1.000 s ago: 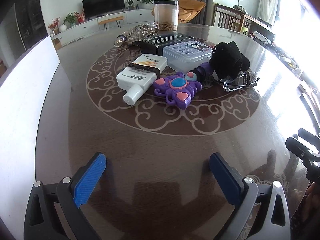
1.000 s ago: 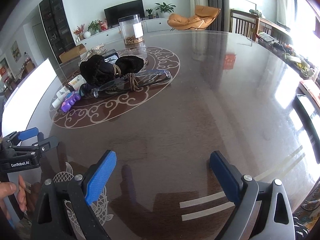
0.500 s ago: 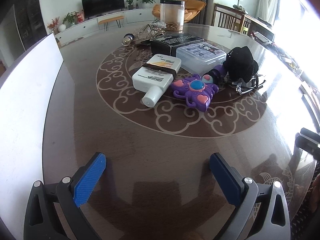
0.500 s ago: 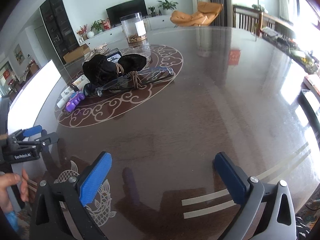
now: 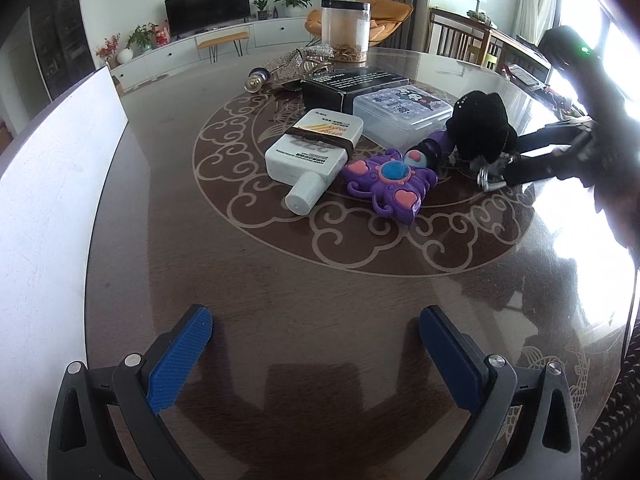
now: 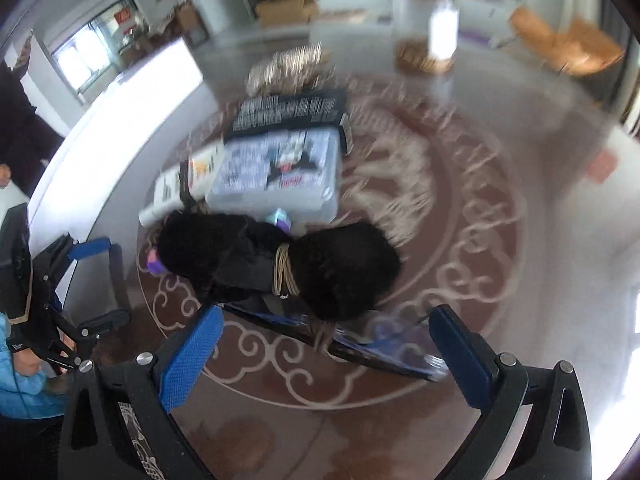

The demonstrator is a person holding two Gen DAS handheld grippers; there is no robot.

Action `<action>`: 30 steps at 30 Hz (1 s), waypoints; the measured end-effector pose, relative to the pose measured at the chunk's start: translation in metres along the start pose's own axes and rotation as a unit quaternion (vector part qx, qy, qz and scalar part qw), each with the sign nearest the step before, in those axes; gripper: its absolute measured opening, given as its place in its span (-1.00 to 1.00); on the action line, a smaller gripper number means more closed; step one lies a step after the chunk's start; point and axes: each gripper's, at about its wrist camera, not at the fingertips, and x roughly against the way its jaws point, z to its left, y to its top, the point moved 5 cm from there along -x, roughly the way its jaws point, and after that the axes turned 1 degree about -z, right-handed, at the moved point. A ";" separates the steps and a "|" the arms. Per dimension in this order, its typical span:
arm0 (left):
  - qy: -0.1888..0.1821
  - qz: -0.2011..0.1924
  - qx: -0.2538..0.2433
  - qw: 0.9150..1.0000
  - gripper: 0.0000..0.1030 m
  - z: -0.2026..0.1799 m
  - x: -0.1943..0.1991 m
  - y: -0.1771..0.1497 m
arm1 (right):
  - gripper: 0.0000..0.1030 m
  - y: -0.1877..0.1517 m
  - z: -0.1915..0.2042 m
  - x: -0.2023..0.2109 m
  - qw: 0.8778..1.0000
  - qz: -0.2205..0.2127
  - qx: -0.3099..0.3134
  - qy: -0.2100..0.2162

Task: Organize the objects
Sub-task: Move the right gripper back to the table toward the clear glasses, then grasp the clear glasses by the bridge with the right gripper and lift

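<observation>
A pile sits on the round table's middle: a white bottle (image 5: 314, 152), a purple butterfly toy (image 5: 390, 184), a clear lidded box (image 5: 402, 114), a black box (image 5: 352, 86), a black furry bow (image 5: 482, 130) and glasses (image 6: 360, 350). My left gripper (image 5: 316, 336) is open and empty, low over the near table edge. My right gripper (image 6: 324, 344) is open, right above the glasses and just in front of the black bow (image 6: 280, 264). It also shows in the left wrist view (image 5: 536, 158), reaching in from the right. The right wrist view is blurred.
A clear jar (image 5: 346, 30) and a glittery item (image 5: 292, 66) stand at the far side. A white board (image 5: 48, 208) stands along the table's left edge. The left gripper shows in the right wrist view (image 6: 96, 280) at the left.
My right gripper has swung fast from the table's near edge to the pile and now hangs over the glasses and bow. My left gripper has drifted slightly closer to the pile.
</observation>
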 end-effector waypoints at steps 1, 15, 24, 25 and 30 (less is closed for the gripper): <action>0.000 0.000 0.000 1.000 1.00 0.000 0.000 0.002 | 1.00 -0.002 0.008 0.001 1.000 0.004 0.012 0.014; 0.001 0.000 0.000 1.000 1.00 0.001 0.000 0.003 | 1.00 -0.039 0.102 0.023 0.991 0.010 0.129 -0.023; 0.001 0.000 0.000 1.000 1.00 0.001 0.000 0.003 | 0.62 -0.060 0.102 0.020 0.995 -0.025 0.089 -0.038; 0.001 0.000 0.000 1.000 1.00 0.001 0.000 0.003 | 0.56 -0.066 0.103 0.024 0.994 -0.034 0.087 -0.049; 0.001 0.000 0.000 1.000 1.00 0.001 0.000 0.003 | 0.04 -0.070 0.094 0.033 0.994 -0.065 0.032 -0.082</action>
